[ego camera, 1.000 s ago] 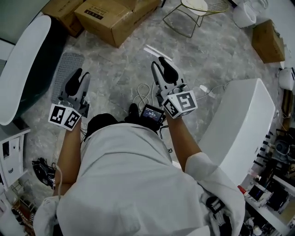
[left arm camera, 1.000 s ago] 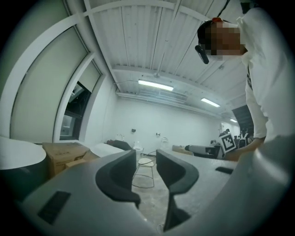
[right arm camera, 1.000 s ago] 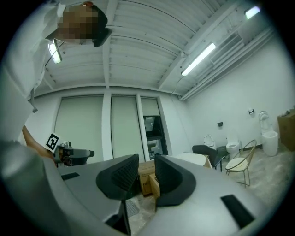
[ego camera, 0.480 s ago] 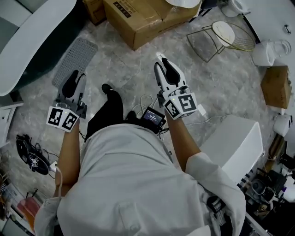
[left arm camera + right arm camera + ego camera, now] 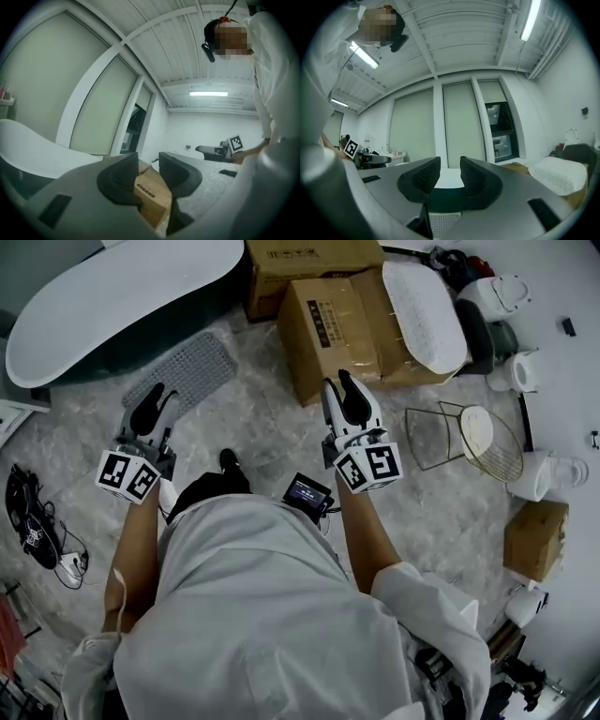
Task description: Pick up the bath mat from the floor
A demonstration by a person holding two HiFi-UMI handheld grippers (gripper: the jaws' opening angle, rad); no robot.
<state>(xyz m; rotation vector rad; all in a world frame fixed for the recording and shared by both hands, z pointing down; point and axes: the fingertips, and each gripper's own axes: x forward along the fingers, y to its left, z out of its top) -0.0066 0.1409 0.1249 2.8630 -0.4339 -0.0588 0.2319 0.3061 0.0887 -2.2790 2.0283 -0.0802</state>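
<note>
The grey studded bath mat [image 5: 183, 371] lies flat on the marble floor beside the dark bathtub with a white rim [image 5: 112, 287]. My left gripper [image 5: 157, 393] is held level, just short of the mat's near end, its jaws a little apart with nothing between them. My right gripper [image 5: 337, 381] is held level to the mat's right, in front of a cardboard box [image 5: 328, 329], also slightly open and empty. In the right gripper view the mat [image 5: 443, 225] shows low between the jaws, below the tub [image 5: 440, 201]. The left gripper view looks past its jaws at the box [image 5: 150, 194].
Several cardboard boxes [image 5: 309, 259] stand behind the grippers, one with a white oval pad [image 5: 427, 301] on top. A wire basket [image 5: 450, 437], white ceramic fixtures [image 5: 506, 296] and a small box [image 5: 534, 540] are at the right. Cables [image 5: 28, 521] lie at the left.
The person has turned, and both grippers have swung round with them to face the tub. The mat has come from the far left to just ahead of the left gripper. Jaws look unchanged.
</note>
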